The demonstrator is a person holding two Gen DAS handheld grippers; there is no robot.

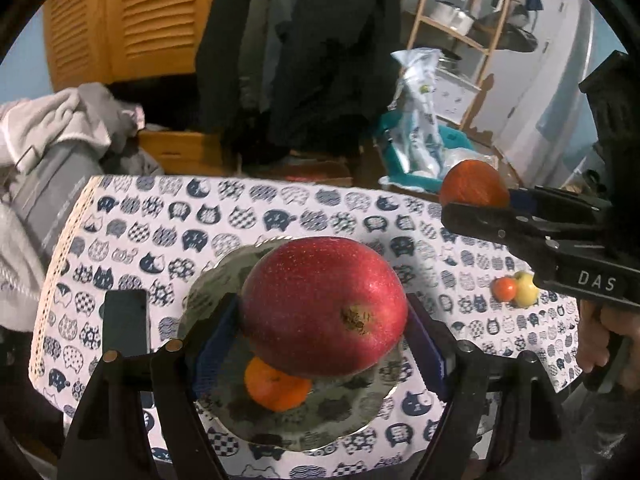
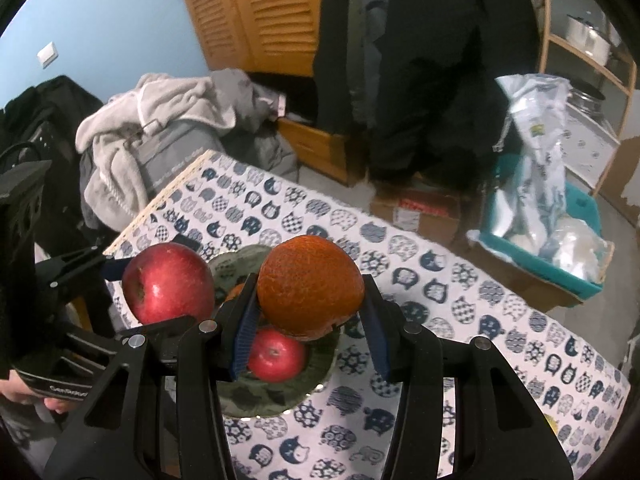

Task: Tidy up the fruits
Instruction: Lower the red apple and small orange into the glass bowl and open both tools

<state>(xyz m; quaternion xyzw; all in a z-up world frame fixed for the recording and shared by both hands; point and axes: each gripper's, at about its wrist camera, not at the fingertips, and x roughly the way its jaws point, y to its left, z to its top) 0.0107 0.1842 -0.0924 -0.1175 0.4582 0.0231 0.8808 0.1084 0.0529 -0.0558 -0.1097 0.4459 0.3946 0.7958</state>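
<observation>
My left gripper (image 1: 320, 332) is shut on a big red apple (image 1: 324, 306) and holds it above a round plate (image 1: 208, 292) on the cat-print tablecloth. A small orange (image 1: 276, 388) lies on the plate below it. My right gripper (image 2: 308, 320) is shut on a large orange (image 2: 310, 286) and holds it over the same plate (image 2: 280, 396), where a small red apple (image 2: 276, 354) lies. The held red apple (image 2: 168, 282) shows to the left in the right wrist view; the held large orange (image 1: 472, 184) shows at the right in the left wrist view.
A small red fruit (image 1: 504, 289) and a yellow fruit (image 1: 526, 289) lie on the tablecloth (image 1: 160, 220) at the right. Beyond the table are a pile of clothes (image 2: 160, 132), a teal bin with bags (image 2: 540, 240), a cardboard box (image 2: 420, 212) and a wooden shelf (image 1: 460, 20).
</observation>
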